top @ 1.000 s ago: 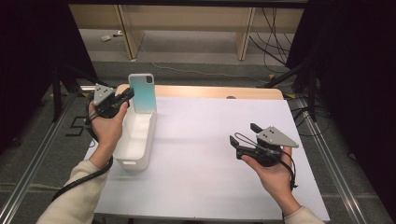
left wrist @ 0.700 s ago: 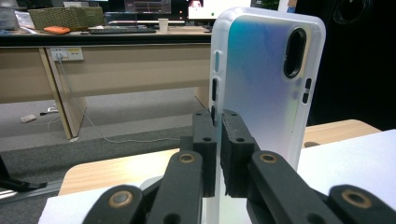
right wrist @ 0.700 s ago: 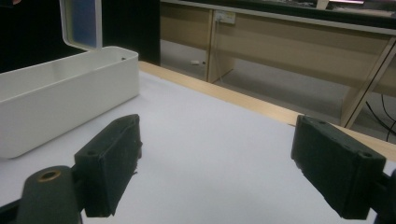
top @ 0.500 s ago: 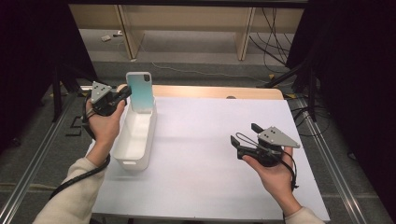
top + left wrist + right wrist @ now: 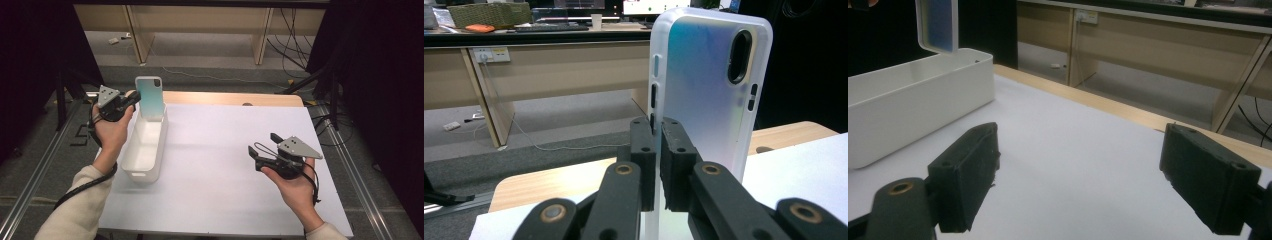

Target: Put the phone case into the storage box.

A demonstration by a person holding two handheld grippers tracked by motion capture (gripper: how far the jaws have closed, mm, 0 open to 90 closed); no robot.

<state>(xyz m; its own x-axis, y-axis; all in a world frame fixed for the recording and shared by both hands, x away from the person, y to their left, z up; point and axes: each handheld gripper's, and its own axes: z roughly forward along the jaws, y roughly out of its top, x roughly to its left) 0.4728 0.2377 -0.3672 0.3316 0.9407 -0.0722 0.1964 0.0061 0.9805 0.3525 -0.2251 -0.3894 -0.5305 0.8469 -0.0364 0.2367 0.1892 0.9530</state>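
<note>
Your left tongs (image 5: 134,98) are clenched on the long side edge of a pale turquoise phone case with a white rim and an oval camera cut-out (image 5: 150,96), holding it upright. In the left gripper view the two black pads (image 5: 643,150) meet on that edge of the case (image 5: 709,95), just below its side button slots. The case stands over the far end of a white rectangular plastic bin (image 5: 145,150), its lower end within the bin's rim; whether it touches the bin floor cannot be told. The bin lies lengthwise along the left part of the white-topped table (image 5: 220,165). Your right tongs (image 5: 265,150) are released and grasp nothing: in the right gripper view their pads (image 5: 968,175) stand wide apart above the bare table surface, with the bin (image 5: 913,110) well apart to their left.
</note>
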